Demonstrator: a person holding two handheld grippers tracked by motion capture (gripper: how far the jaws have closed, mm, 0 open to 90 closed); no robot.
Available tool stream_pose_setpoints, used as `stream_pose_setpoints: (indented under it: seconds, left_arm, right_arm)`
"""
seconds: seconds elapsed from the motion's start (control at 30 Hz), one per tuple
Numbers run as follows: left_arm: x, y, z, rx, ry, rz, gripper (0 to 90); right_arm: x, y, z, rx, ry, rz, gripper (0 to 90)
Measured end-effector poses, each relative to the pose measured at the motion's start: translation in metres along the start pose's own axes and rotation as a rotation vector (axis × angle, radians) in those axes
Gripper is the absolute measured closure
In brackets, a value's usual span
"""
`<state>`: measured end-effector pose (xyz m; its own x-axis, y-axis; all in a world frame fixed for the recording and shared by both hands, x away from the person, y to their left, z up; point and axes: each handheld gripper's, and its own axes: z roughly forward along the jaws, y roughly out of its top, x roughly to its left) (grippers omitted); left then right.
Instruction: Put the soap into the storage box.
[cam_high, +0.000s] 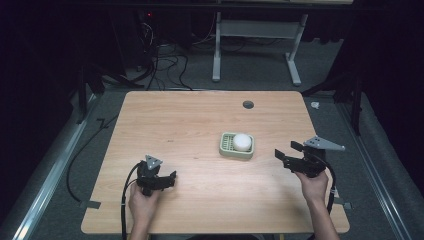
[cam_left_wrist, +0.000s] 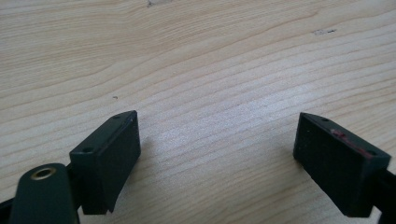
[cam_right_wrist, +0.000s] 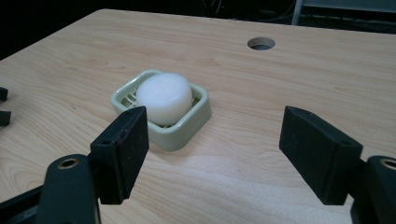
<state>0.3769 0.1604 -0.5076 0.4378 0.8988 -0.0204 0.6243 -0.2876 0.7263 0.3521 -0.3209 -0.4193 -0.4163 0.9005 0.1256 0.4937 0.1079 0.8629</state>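
A pale green soap dish (cam_high: 227, 148) (cam_right_wrist: 189, 122) sits right of the table's middle, and a round white soap bar (cam_high: 242, 141) (cam_right_wrist: 163, 96) lies in it. My right gripper (cam_high: 285, 152) (cam_right_wrist: 215, 144) is held open near the table's right edge, a short way right of the dish, jaws pointing toward it with nothing between them. Near the front left, my left gripper (cam_high: 172, 177) (cam_left_wrist: 215, 156) is open too, its jaws low over bare wood.
The wooden table (cam_high: 190, 125) has a round cable hole (cam_high: 248, 104) (cam_right_wrist: 261, 44) at the back. Cables trail from both grippers off the front edge. Beyond the table are a white desk frame (cam_high: 255, 45) and floor cables (cam_high: 165, 65).
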Motion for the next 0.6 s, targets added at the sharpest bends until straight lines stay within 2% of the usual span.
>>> stream_pose_setpoints:
  seconds: [0.6]
  left_arm:
    - [0.000, 0.000, 0.000, 0.000, 0.000, 0.000, 15.2]
  right_arm:
    - [0.003, -0.015, -0.003, 0.007, 0.014, 0.015, 25.3]
